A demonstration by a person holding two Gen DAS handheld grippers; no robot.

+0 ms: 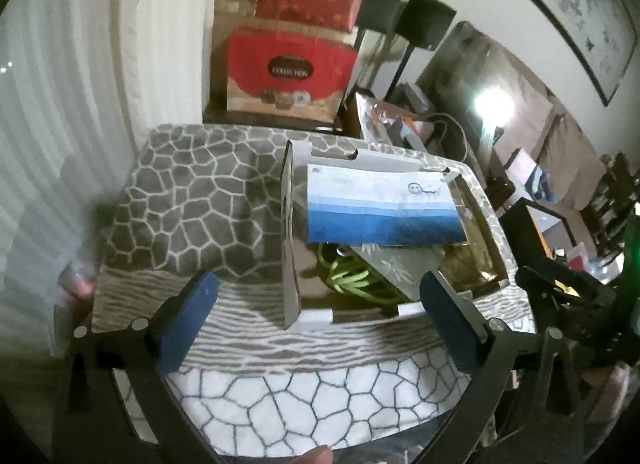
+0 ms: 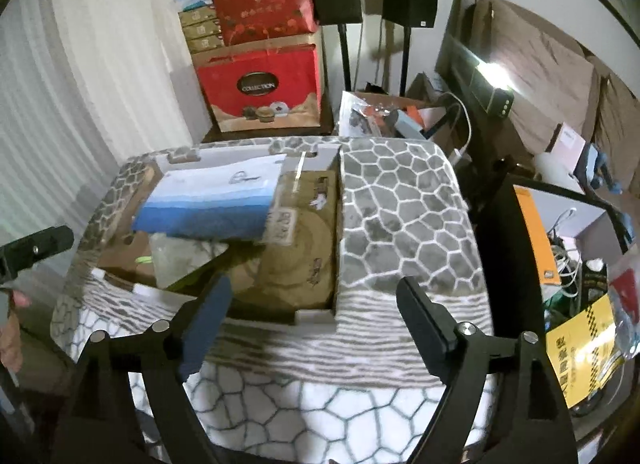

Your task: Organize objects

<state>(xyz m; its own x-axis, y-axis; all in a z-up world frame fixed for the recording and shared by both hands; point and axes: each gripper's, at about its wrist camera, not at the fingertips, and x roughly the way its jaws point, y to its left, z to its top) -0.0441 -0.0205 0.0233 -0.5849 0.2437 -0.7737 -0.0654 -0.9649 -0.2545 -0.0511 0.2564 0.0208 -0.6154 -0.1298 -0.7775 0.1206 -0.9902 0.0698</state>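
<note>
1. Box (image 1: pixel 291 224): an open cardboard carton resting on the patterned cloth (image 1: pixel 192 200) over the desk, toward its far edge and, in the left wrist view, the right side. Its thin walls and flaps look light and easily bent; the near wall or a corner would likely give the firmest hold.
2. Packet (image 1: pixel 380 208): a flat blue-and-white pack lying across the top of the box, tilted, its near edge overhanging the contents. Probably light, pliable and slick; a pinch on a free edge seems safest.
3. Brown pack (image 2: pixel 296 248): soft wrapped bundle filling the right half of the box in the right wrist view; likely compressible, so a broad squeeze would suit.
4. Green cord (image 1: pixel 348 276): coiled low in the box beneath a pale sheet; limp, liable to snag.
5. Left gripper (image 1: pixel 316 312): fingers spread wide, empty, hovering over the near wall of the box.
6. Right gripper (image 2: pixel 316 320): fingers spread, nothing between them, above the near box corner.
7. Room: bare cloth lies left of the box and along the near desk edge; clutter crowds the right side.
</note>
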